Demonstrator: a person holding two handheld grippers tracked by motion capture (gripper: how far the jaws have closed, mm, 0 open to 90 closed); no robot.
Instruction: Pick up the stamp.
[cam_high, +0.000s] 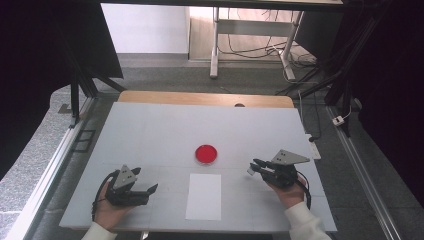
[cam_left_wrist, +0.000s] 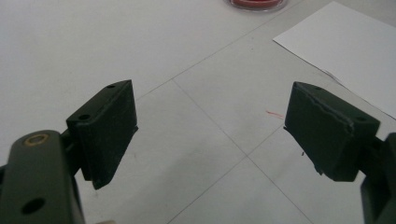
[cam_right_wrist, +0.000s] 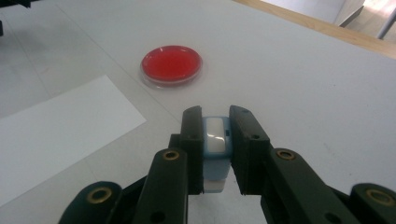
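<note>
One round dish (cam_high: 206, 154) with red filling, right gripper (cam_right_wrist: 215, 135) clamping blue-white object (cam_right_wrist: 216, 142)

White table (cam_high: 150, 130), cables (cam_high: 250, 50) on floor behind, metal frame legs (cam_high: 215, 45)

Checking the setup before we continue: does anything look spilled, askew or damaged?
Nothing spilled or askew. The red dish sits flat and the white sheet lies square. One oddity: the left gripper has a chipped, ragged pad edge.
</note>
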